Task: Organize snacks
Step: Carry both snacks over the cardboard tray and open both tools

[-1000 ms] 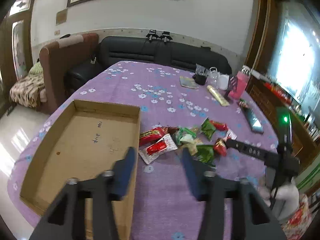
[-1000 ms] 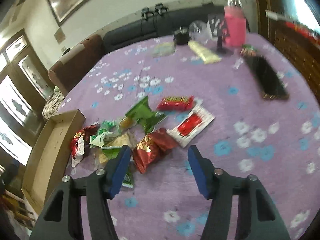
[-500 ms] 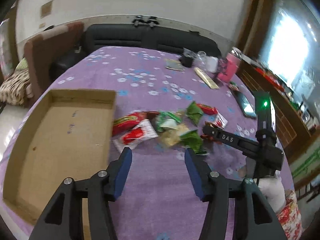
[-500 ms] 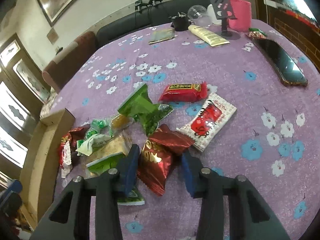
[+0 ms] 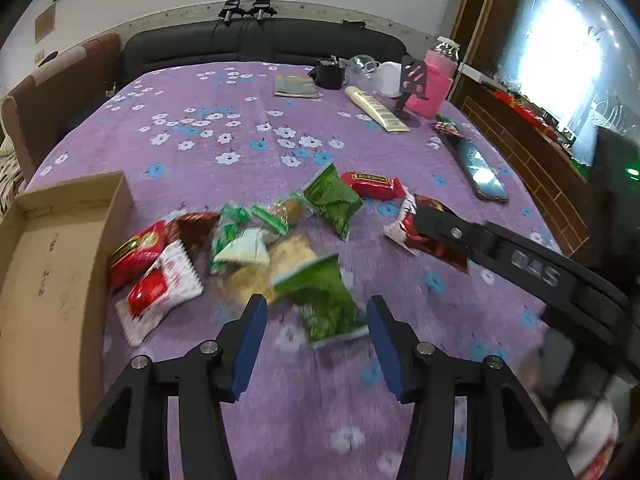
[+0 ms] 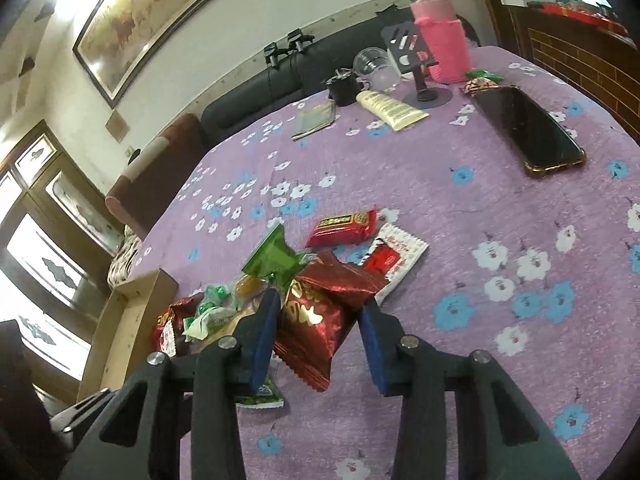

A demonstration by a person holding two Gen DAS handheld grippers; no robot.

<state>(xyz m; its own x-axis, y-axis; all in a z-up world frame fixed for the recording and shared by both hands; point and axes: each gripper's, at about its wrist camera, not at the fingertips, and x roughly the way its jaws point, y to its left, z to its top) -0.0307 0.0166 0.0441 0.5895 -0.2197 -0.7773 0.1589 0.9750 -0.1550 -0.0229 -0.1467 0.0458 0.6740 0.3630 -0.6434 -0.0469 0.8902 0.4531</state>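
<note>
Several snack packets lie in a heap on the purple flowered tablecloth [image 5: 248,128]. My right gripper [image 6: 318,316] straddles a dark red foil packet [image 6: 320,312]; its jaws stand on either side and I cannot tell whether they press it. In the left wrist view the right gripper [image 5: 440,228] lies on that packet [image 5: 408,228]. My left gripper [image 5: 314,320] is open over a green packet [image 5: 324,300]. An open cardboard box [image 5: 48,264] sits at the left, also seen in the right wrist view [image 6: 120,328].
A red bar packet [image 6: 344,226], a white-and-red packet [image 6: 390,258] and a green packet [image 6: 272,256] lie nearby. A phone [image 6: 528,128], pink bottle [image 6: 440,36], cream tube [image 6: 390,110], glass cup [image 6: 374,66] and phone stand [image 6: 416,64] stand at the far side.
Both grippers moved forward to the snack heap. The right gripper's jaws narrowed around the dark red packet. The left gripper shifted right, away from the box, to the green packet.
</note>
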